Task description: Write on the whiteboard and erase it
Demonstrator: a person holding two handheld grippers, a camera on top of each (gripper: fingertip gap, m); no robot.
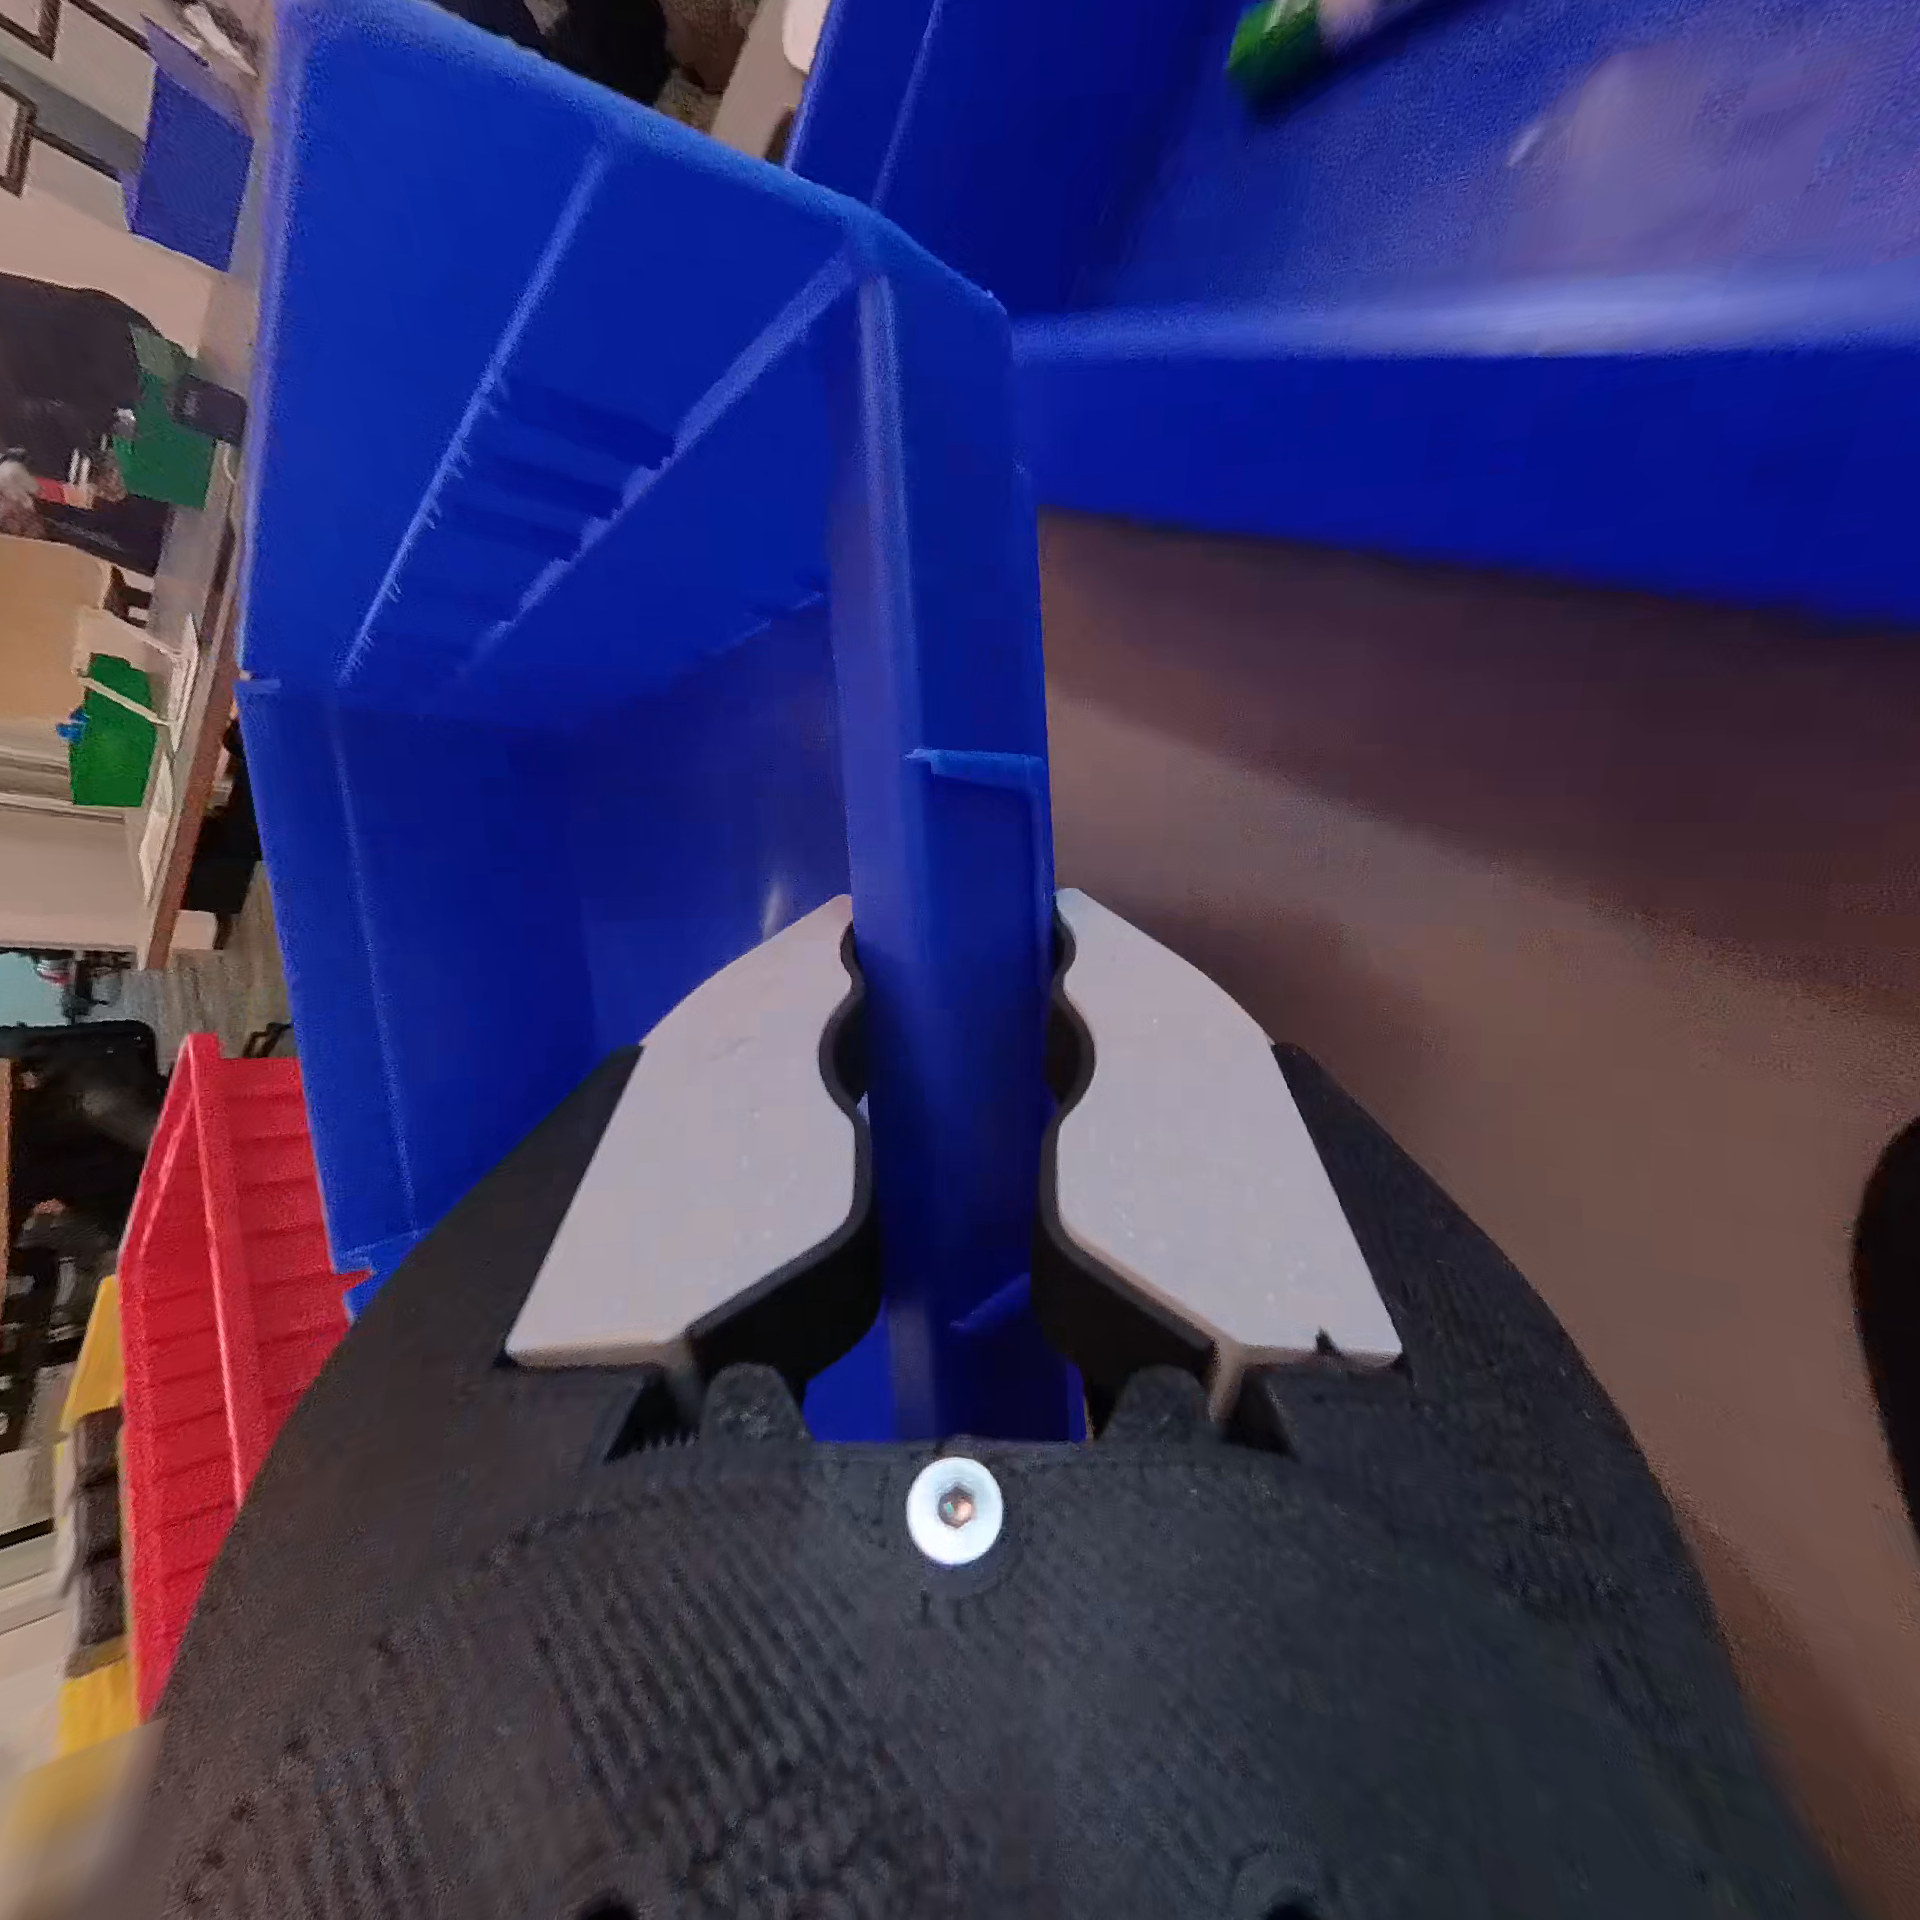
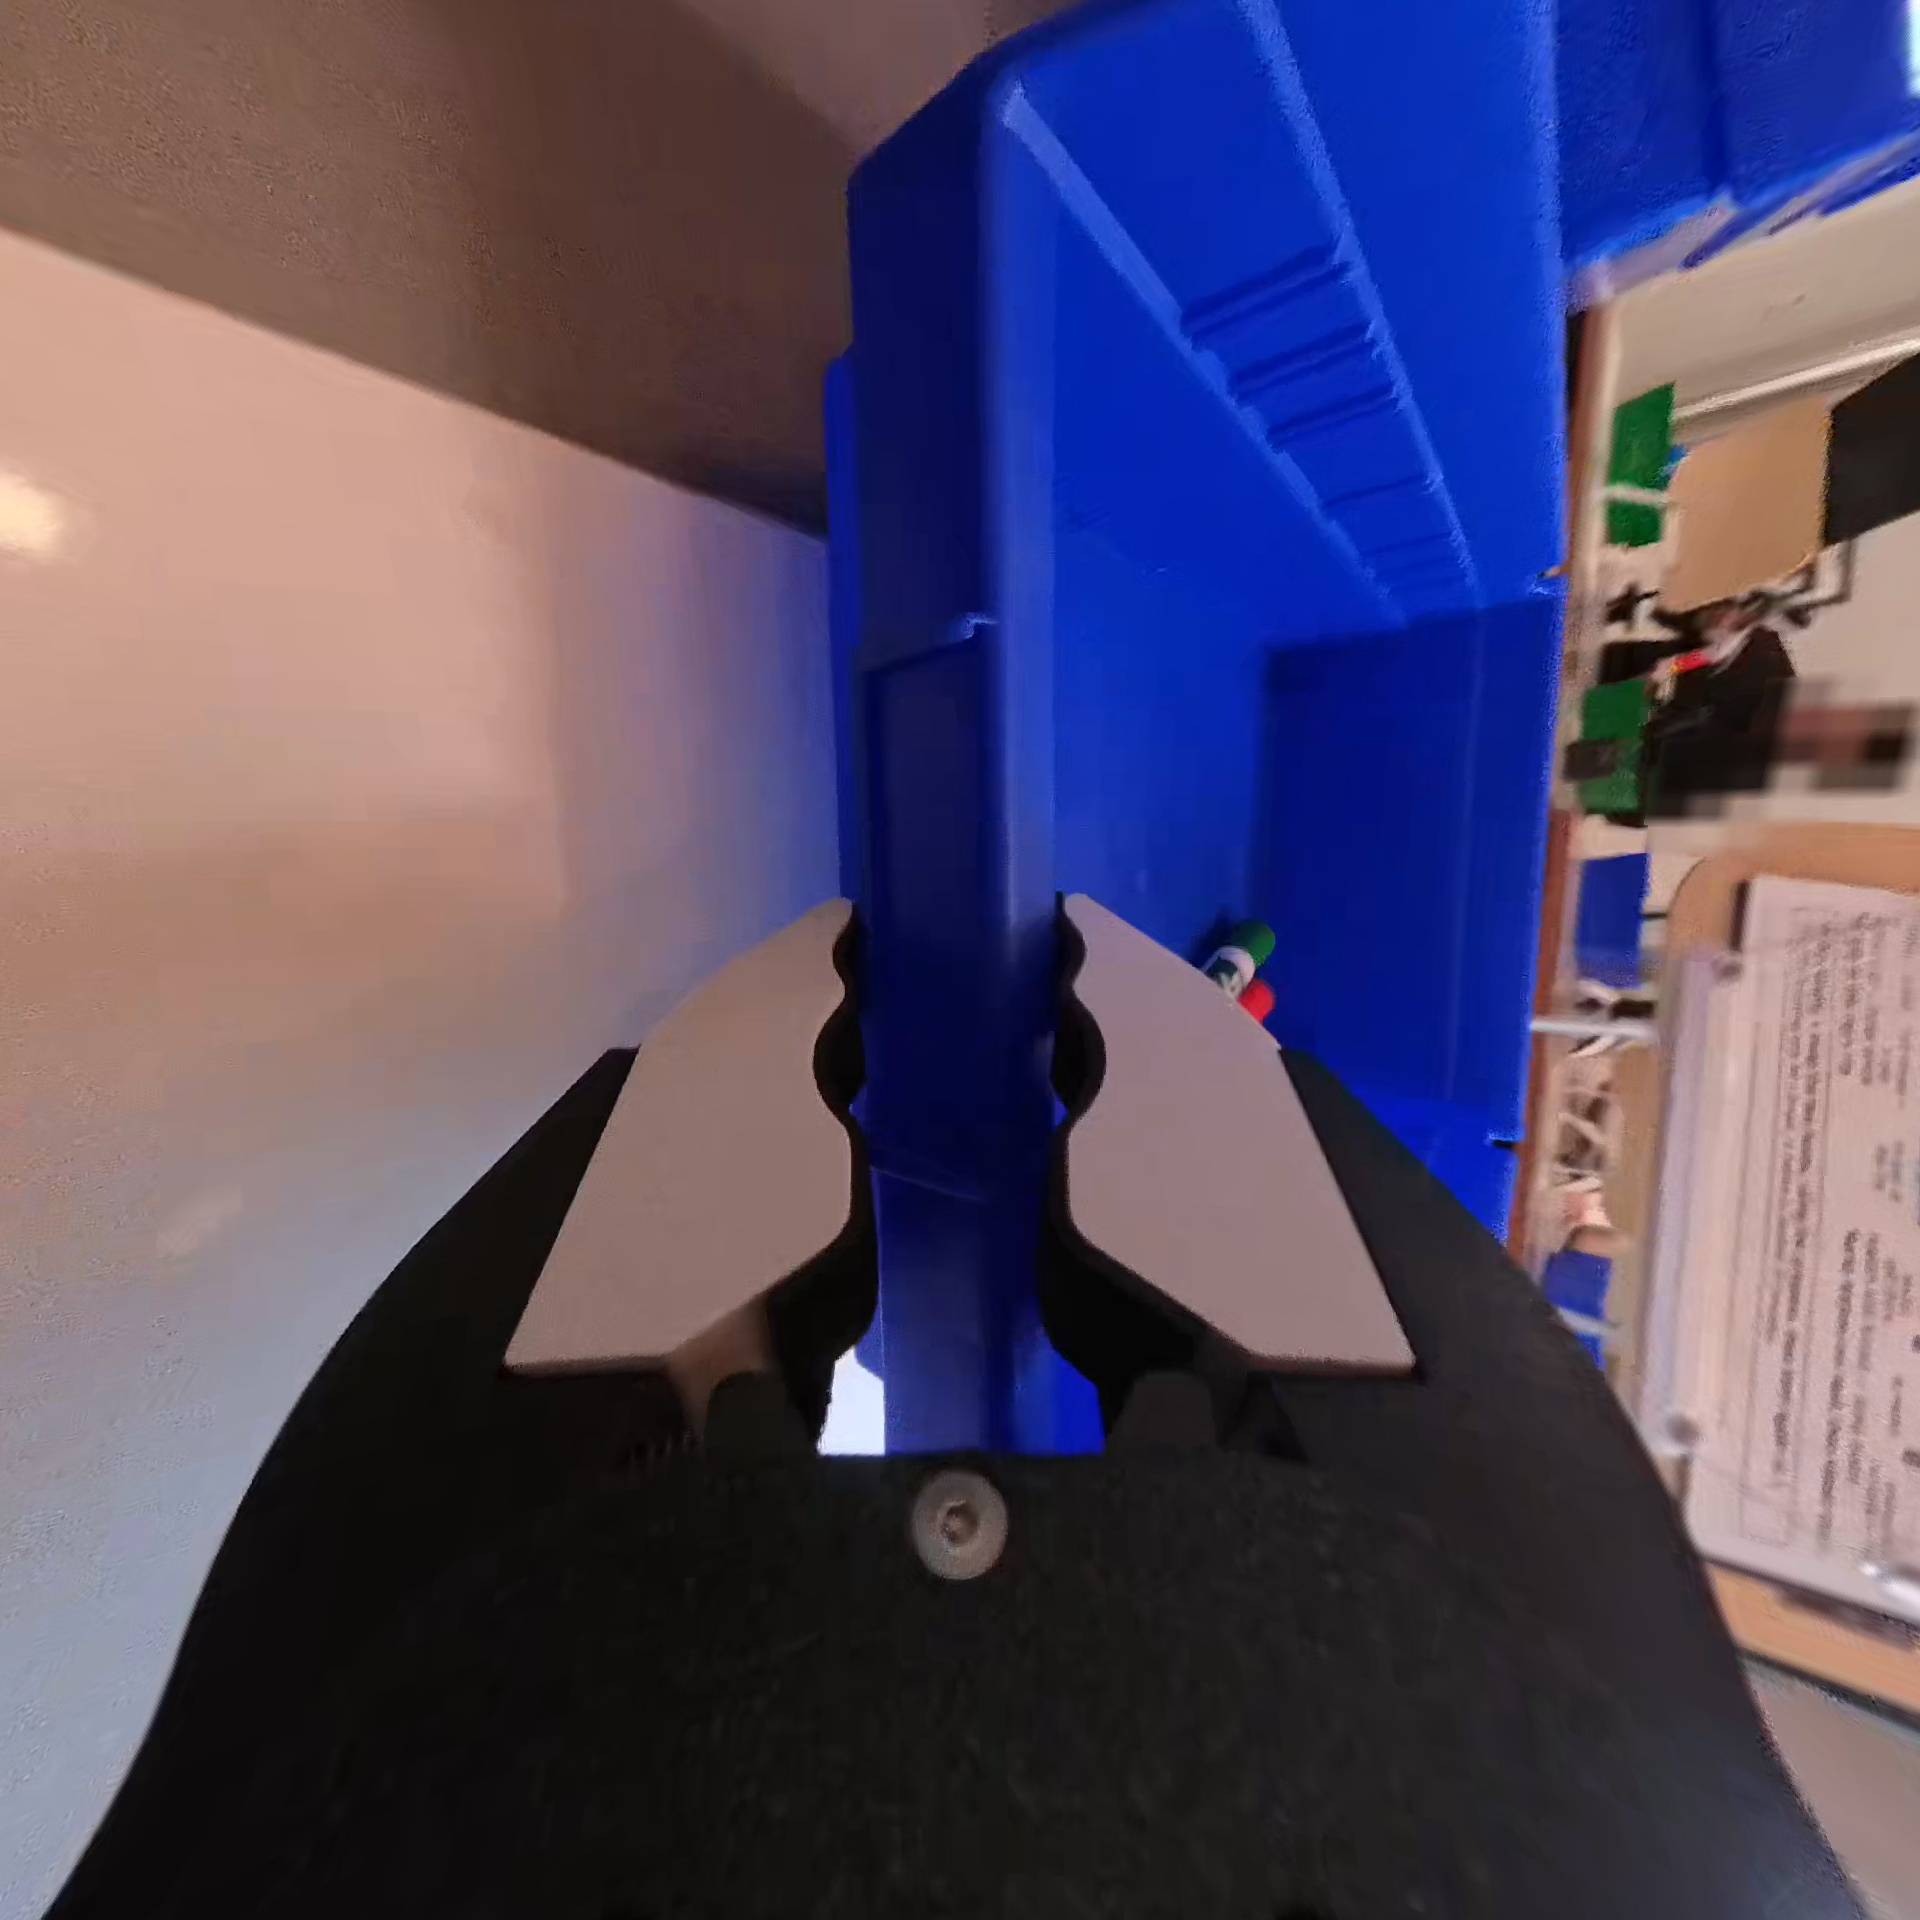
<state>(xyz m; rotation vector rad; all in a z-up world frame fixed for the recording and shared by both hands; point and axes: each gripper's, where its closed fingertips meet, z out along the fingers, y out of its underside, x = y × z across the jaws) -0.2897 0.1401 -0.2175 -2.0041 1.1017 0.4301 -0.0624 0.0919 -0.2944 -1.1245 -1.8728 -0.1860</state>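
Observation:
My left gripper is shut on the side wall of a blue plastic bin, and the view is tilted sideways. My right gripper is shut on the opposite wall of the same kind of blue bin. Inside the bin, just past my right fingers, lie two markers, one with a green cap and one with a red cap. A pale glossy surface lies to the left of the bin; I cannot tell whether it is the whiteboard. No eraser shows.
A second blue bin sits close at the upper right with a blurred green marker in it. A red bin stands at the lower left. Shelves with green items lie behind. A printed sheet in a clear holder is at the right. The left gripper's tips are roughly 25 cm from the right gripper's.

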